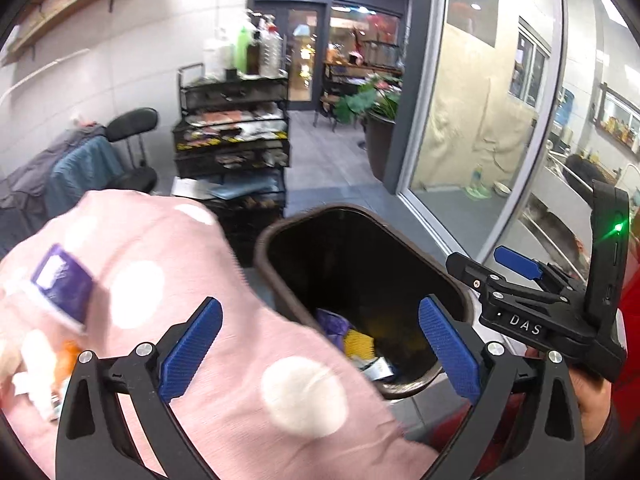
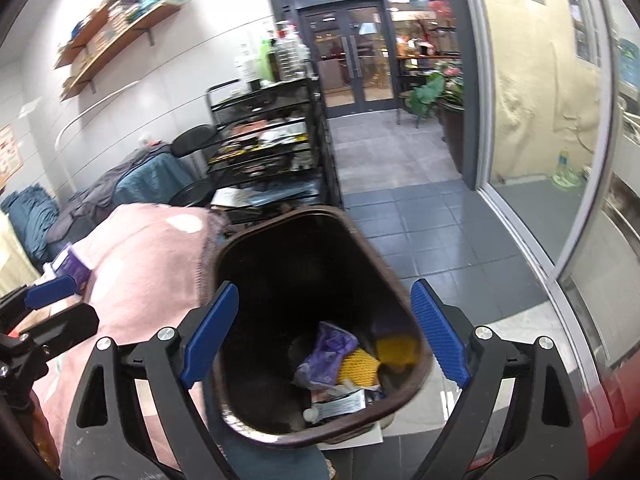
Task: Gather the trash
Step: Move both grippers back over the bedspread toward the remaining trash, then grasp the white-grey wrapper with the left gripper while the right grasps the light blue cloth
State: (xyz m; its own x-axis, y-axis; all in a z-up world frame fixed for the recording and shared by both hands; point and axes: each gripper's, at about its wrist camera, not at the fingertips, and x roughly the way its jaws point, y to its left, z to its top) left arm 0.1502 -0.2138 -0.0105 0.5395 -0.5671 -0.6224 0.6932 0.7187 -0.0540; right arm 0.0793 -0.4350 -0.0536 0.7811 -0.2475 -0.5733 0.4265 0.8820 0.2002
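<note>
**Jaws spread wide above a brown trash bin**

Jaws of both grippers stand wide apart and hold nothing. The right gripper [image 2: 324,336] hangs over the open mouth of a dark brown trash bin [image 2: 394,264], its blue pads [image 2: 210,334] framing the bin from either side without touching it. The left gripper [image 1: 320,354] hovers partly over the bin [image 1: 280,232] and partly over a pink cloth with white dots [image 1: 168,256] just beside the bin's left rim.

Inside the bin, at the bottom, lie a crumpled purple wrapper [image 2: 326,354], a yellow foam net [image 2: 360,364] touching it, and a silver foil packet [image 2: 344,402] nearest the camera.

On the pink cloth sit a purple packet [image 1: 64,284] and some small white and orange scraps [image 1: 44,368], blurred.

Beyond the bin stands a black wire rack [image 2: 272,148] crowded with items, bottles on its top shelf. A black chair [image 1: 132,128] draped with blue-grey cloth stands to its left. Grey floor tiles [image 2: 420,220] run toward glass doors [image 2: 348,56], with a potted plant [image 2: 440,88] near them. Wooden wall shelves [image 2: 116,36] hang upper left.
</note>
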